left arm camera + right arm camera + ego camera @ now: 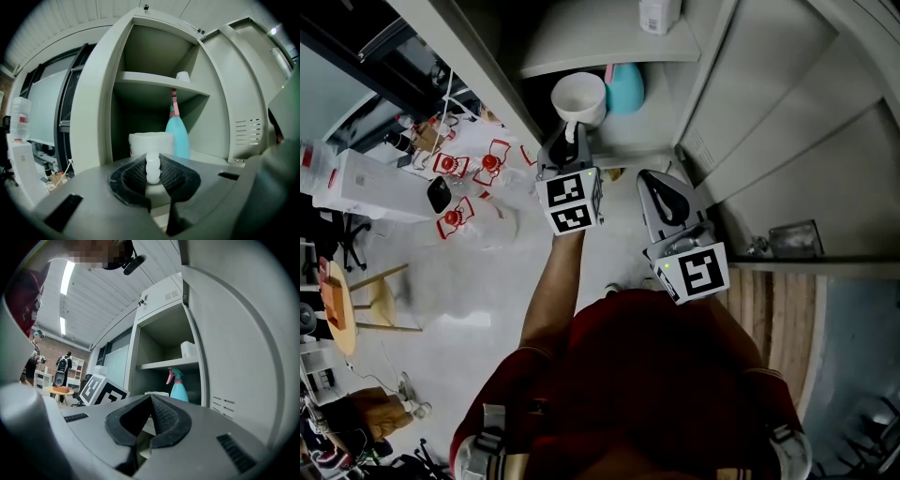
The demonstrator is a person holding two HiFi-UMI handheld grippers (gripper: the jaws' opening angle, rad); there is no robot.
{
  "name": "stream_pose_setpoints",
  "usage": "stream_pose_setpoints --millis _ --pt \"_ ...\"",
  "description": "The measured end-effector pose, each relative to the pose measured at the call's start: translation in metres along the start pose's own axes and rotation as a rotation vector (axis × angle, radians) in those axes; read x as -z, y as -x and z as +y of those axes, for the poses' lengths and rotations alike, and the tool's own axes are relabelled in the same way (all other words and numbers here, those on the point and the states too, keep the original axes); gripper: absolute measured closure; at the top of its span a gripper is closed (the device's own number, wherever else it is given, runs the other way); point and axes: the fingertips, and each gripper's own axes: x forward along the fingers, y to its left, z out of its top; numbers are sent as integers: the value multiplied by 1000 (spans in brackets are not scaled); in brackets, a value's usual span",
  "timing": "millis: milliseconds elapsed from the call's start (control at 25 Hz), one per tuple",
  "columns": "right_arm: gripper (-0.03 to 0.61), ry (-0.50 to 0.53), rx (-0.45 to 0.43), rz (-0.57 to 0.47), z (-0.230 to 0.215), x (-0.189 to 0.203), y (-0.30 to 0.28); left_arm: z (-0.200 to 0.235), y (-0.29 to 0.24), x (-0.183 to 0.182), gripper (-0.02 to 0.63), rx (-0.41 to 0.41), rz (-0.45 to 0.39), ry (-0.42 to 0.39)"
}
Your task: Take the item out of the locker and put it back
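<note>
Since the white cup (578,98) stands at the front of the locker's (96,103) lower shelf, just beside a teal spray bottle (178,136), the left gripper (153,174) pinches its handle (153,165) narrowly, likely for lifting out; the right gripper (151,404) hangs back, jaws together, empty.

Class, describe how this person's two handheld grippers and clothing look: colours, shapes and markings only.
Both the left gripper and right gripper have grey moulded bodies with black, ribbed pads. Each carries a white cube printed with black square markers and a small green light. The person wears a dark red shirt.
</note>
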Motion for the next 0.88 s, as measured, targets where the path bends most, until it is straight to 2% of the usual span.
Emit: stream_pose_setpoints --millis 880 --pt "581 0 5 -8 1 -5 1 2 22 -7 566 16 -61 -16"
